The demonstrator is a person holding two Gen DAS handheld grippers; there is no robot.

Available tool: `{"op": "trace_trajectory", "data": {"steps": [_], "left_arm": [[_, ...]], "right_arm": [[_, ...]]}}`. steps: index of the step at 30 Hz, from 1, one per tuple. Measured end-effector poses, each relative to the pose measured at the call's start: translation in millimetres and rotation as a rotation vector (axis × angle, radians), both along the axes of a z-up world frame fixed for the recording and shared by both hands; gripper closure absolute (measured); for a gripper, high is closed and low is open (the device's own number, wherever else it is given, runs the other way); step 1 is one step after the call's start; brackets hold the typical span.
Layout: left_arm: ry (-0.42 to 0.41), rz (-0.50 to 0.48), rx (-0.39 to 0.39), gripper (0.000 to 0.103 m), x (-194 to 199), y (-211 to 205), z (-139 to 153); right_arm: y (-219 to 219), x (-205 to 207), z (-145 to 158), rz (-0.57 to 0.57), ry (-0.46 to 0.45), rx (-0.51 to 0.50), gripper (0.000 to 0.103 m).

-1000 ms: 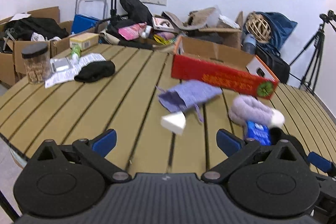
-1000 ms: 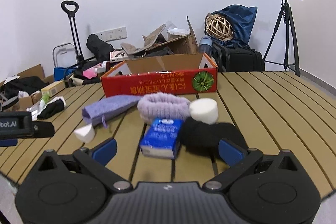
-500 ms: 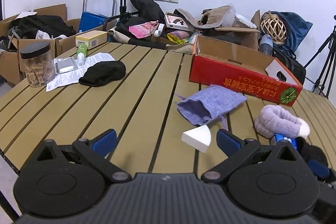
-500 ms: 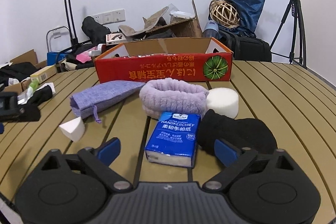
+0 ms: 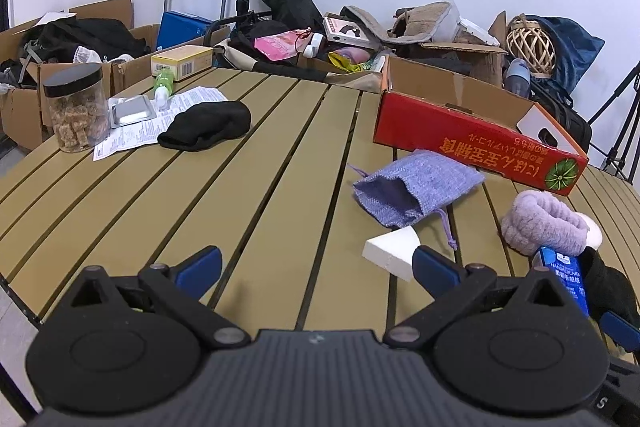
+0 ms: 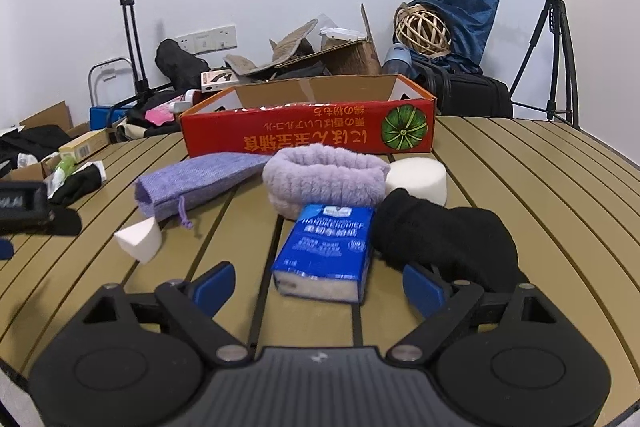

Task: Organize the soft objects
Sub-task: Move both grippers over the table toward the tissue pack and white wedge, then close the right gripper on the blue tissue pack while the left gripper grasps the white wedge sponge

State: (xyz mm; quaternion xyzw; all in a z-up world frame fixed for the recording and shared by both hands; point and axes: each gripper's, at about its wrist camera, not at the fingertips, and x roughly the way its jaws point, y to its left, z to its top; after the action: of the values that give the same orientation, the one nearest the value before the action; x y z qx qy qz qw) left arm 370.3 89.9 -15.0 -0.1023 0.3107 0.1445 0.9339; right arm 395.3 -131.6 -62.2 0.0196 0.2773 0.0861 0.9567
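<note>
A slatted wooden table (image 6: pixel 520 187) is seen from both wrist cameras, with soft things gathered in front of a red cardboard box (image 6: pixel 308 137) that stands open at the far side.

The right gripper (image 6: pixel 318 277) is held low over the table. Its fingers (image 6: pixel 210 283) are spread wide and have just been closing a little; nothing is pressed between them. A blue pack of paper handkerchiefs (image 6: pixel 326 251) lies just ahead of the gap, flat on the slats. A black knit glove (image 6: pixel 444 241) lies beside the pack on its right and appears to touch it, close to the right finger. Behind the pack a fluffy lilac headband (image 6: pixel 324 179) is seen, with a round white sponge (image 6: pixel 416 177) just beside it. A lilac drawstring pouch (image 6: pixel 196 183) lies to the left of the headband, its far end near the box, and a white wedge sponge (image 6: pixel 138 239) lies near the pouch's mouth.

The left gripper (image 5: pixel 318 267) is likewise released, fingers (image 5: pixel 200 265) apart over bare slats, the wedge sponge (image 5: pixel 390 251) lying just beside the right finger. Farther left a second black glove (image 5: pixel 204 131) rests partly on a printed paper sheet (image 5: pixel 136 131), near a clear jar with a black lid (image 5: pixel 76 111).
</note>
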Motion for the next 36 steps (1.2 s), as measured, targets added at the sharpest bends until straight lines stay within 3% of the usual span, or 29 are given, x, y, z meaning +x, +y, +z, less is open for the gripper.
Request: {"op": "trace_trajectory", "data": {"steps": [6,12,17,19,22,36], "left_arm": [[0.006,-0.01,0.005,0.0,0.1,-1.9,-2.1],[0.01,-0.013,0.003,0.0,0.7,-1.3,-4.3],[0.009,-0.025,0.0,0.0,1.7,-2.2,-5.9],[0.009,-0.031,0.004,0.0,2.8,-3.4,-7.1],[0.005,-0.044,0.012,0.0,4.5,-6.0,-9.5],[-0.022,-0.092,0.11,0.0,18.9,-25.7,-22.1]], "right_arm": [[3.7,5.8,-3.0,-0.003,0.003,-0.011,0.015],[6.0,25.3,-8.3,-0.014,0.001,-0.005,0.026],[8.9,36.4,-14.7,-0.015,0.023,-0.01,0.045],[8.6,36.3,-13.9,-0.004,0.023,-0.009,0.048],[8.6,34.1,-14.0,-0.019,0.016,-0.029,0.05],[-27.5,-1.3,18.3,-0.033,-0.15,0.146,0.051]]}}
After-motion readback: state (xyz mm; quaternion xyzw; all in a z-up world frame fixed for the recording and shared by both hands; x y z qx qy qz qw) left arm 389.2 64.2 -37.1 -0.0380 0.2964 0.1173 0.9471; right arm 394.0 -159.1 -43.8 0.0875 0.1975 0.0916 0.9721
